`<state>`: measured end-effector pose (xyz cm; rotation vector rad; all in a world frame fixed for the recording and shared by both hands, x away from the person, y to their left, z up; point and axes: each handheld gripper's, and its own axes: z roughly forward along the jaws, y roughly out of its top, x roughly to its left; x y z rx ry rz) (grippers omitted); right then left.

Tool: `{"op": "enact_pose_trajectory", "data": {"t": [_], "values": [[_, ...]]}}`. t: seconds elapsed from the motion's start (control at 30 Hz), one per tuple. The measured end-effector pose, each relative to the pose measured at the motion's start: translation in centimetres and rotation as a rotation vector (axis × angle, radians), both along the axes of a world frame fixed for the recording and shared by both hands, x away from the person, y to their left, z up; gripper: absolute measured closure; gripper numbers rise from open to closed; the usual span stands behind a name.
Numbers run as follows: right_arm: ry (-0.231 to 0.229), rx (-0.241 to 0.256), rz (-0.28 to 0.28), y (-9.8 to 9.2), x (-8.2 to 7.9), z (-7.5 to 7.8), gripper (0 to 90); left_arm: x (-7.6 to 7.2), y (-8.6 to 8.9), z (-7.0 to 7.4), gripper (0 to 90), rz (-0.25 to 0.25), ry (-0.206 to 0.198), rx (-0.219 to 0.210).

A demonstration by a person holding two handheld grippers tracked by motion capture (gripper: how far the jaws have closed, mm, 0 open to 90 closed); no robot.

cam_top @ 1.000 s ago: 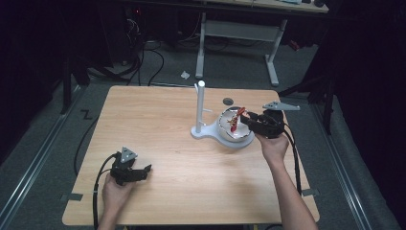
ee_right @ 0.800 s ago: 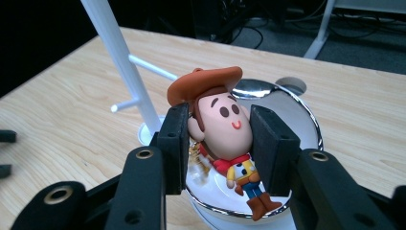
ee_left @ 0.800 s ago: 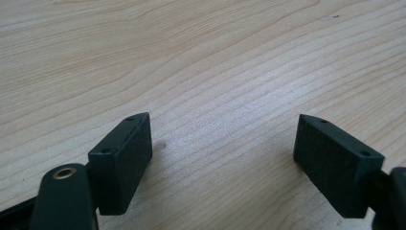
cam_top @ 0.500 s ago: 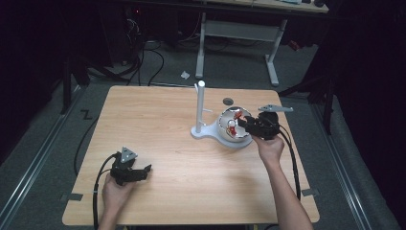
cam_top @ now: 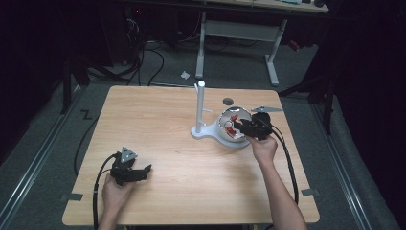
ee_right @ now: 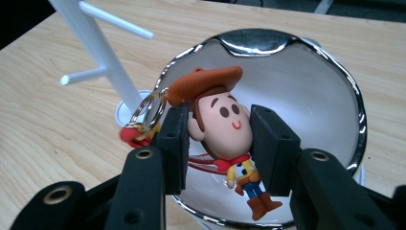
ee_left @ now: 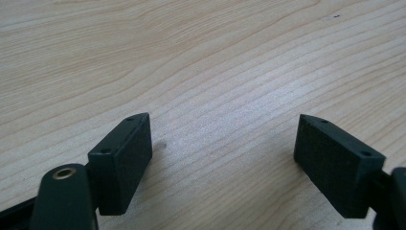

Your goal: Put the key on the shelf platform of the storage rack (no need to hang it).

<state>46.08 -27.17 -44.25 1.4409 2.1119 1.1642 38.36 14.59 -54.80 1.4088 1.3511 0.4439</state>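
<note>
High view, table: the pale wooden table (cam_top: 158, 134) carries a white stand with an upright post and short side pegs (cam_top: 200, 108) right of its middle; just right of the stand's base sits a shiny round metal bowl (cam_top: 229, 138); a small dark disc (cam_top: 228, 101) lies behind the bowl
High view, right tool: the right tool (cam_top: 241, 126) reaches over the bowl's near rim with something red between its black pads; the person's right hand (cam_top: 263, 145) holds it from the near side
High view, left tool: the left tool (cam_top: 142, 171) rests low on the table at the near left, well apart from bowl and stand; the right hand is clearly the nearer one

Left gripper view, left tool: its two black pads (ee_left: 125, 160) stand wide apart over bare wood grain; nothing lies between them; open and idle

Right gripper view, right tool: the right tool (ee_right: 218, 143) is clamped on the head of a small cowboy figure keychain with brown hat, yellow shirt and blue trousers (ee_right: 222, 127); one pad presses each side of the face
Right gripper view, figure: it hangs above the bowl's hollow; long axis roughly upright, hat up, boots down toward the bowl
Right gripper view, ring: the gold key ring (ee_right: 147, 109) and a red tag (ee_right: 131, 135) sit at the figure's hat side, facing the white stand (ee_right: 103, 57)
Right gripper view, key relation: the stand's pegs lie up and to the left of the ring, near it but apart; probably the ring must travel that way and slip over a peg
</note>
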Motion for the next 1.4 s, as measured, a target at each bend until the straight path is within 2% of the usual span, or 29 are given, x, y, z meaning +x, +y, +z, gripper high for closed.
{"op": "enact_pose_trajectory", "data": {"t": [0.17, 0.2, 0.43, 0.57, 0.7, 0.83, 0.87, 1.03, 1.13, 1.3, 1.4], "values": [[0.018, 0.004, -0.009, 0.0, 0.3, -0.6, 60.5, 0.0, 0.0, 0.0, 21.1, 0.001, -0.001, 0.0], [0.029, -0.009, -0.008, 0.1, 0.4, -0.9, 60.5, 0.0, 0.0, 0.0, 21.1, 0.001, -0.002, -0.001], [0.057, -0.016, -0.026, 0.1, 0.9, -1.8, 60.2, 0.0, 0.0, 0.0, 21.0, 0.001, 0.0, 0.0], [0.053, -0.047, -0.029, 0.4, 1.0, -1.9, 58.9, 0.0, 0.0, 0.0, 21.0, 0.001, -0.002, 0.0], [0.046, -0.029, -0.037, 0.3, 1.0, -1.8, 52.7, 0.0, 0.0, 0.0, 21.0, 0.001, 0.0, 0.0], [0.038, -0.033, -0.043, 0.1, 0.7, -1.4, 50.8, 0.0, 0.0, 0.0, 21.0, 0.001, 0.0, 0.0], [0.023, -0.051, -0.041, 0.0, 0.4, -1.1, 50.2, 0.0, 0.0, 0.0, 21.0, 0.002, -0.001, -0.001], [-0.019, -0.068, -0.039, -0.3, -0.3, -0.2, 50.1, 0.0, 0.0, 0.0, 21.0, 0.002, -0.001, 0.0], [-0.028, -0.041, -0.057, -1.0, -1.0, 0.1, 54.7, 0.0, 0.0, 0.0, 21.0, 0.002, -0.001, 0.0], [-0.038, -0.042, -0.061, -1.7, -1.8, 0.9, 54.7, 0.0, 0.0, 0.0, 21.0, 0.003, -0.002, 0.0], [-0.049, -0.018, -0.059, -1.9, -2.1, 1.5, 53.8, 0.0, 0.0, 0.0, 21.0, 0.005, -0.001, -0.002]]}}
